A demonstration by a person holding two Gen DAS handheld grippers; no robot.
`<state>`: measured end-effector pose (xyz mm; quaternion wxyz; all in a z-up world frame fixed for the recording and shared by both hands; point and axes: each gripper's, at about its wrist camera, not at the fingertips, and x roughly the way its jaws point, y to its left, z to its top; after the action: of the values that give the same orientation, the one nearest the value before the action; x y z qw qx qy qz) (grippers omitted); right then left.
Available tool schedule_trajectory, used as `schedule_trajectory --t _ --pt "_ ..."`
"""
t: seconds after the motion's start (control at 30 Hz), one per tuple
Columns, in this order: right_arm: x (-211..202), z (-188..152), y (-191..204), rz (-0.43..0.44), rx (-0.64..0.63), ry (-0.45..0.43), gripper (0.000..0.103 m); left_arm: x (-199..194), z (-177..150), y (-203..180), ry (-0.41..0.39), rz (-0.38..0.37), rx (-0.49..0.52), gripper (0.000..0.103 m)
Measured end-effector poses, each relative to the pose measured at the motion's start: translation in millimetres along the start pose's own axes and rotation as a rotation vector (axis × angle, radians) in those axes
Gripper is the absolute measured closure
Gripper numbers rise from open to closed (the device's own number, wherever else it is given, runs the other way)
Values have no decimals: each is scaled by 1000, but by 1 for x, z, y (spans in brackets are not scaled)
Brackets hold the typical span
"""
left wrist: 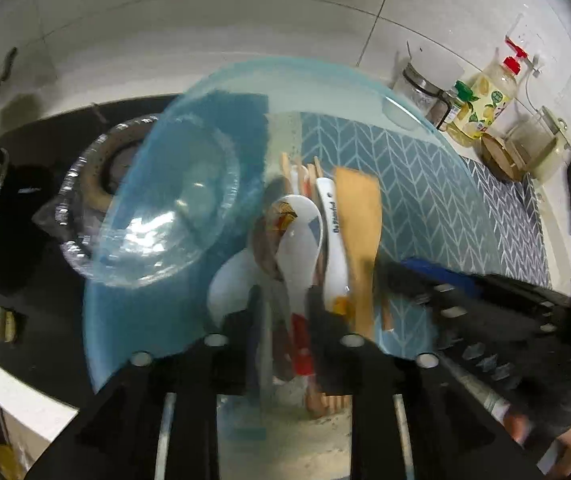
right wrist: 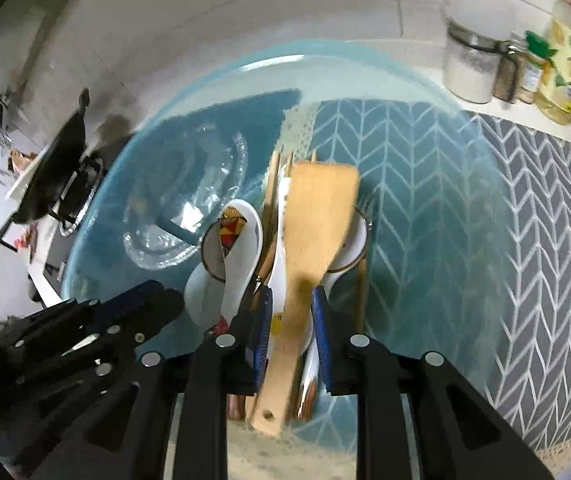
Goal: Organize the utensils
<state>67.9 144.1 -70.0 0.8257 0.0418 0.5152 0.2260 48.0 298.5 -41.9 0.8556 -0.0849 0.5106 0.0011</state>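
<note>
A pile of utensils lies in a large blue translucent basin [left wrist: 425, 208] [right wrist: 425, 200]: a wooden spatula [right wrist: 313, 240] [left wrist: 359, 232], white ceramic spoons [left wrist: 301, 240] [right wrist: 241, 248], chopsticks and a red-handled piece [left wrist: 301, 344]. My right gripper [right wrist: 293, 320] is closed around the wooden spatula's handle, blue pads on both sides. My left gripper [left wrist: 281, 312] has its black fingers on either side of the white spoons and red handle; blur hides whether it grips them. The left gripper also shows at the lower left of the right wrist view [right wrist: 125, 320].
A clear glass bowl [left wrist: 157, 216] [right wrist: 181, 208] sits in the basin's left part. A grey herringbone mat [right wrist: 545, 240] covers the counter. Jars and an oil bottle [left wrist: 485, 104] stand by the tiled wall. A black stove area [left wrist: 25, 208] lies left.
</note>
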Motion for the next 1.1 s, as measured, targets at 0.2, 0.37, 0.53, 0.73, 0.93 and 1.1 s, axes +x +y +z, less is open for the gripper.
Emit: schedule_trajectory --t 0.2,0.37,0.53,0.73,0.93,1.1 --pt "-117 0 9 -68 -110 -232 71 -102 -8 -11 -201 72 54 43" --pt "-219 -29 26 -39 -199 -432 22 -194 -21 -41 -369 110 155 4" --pt "-252 -54 23 -15 -223 -429 22 -235 -44 -62 -406 156 218 4" --pt "-227 -95 7 24 -132 -394 22 -221 -69 -60 -355 108 217 4" --pt "-208 -120 2 44 -43 -354 22 -189 -83 -44 -271 32 210 4" --pt "-203 -129 1 33 5 -346 22 -174 -90 -39 -202 17 216 4"
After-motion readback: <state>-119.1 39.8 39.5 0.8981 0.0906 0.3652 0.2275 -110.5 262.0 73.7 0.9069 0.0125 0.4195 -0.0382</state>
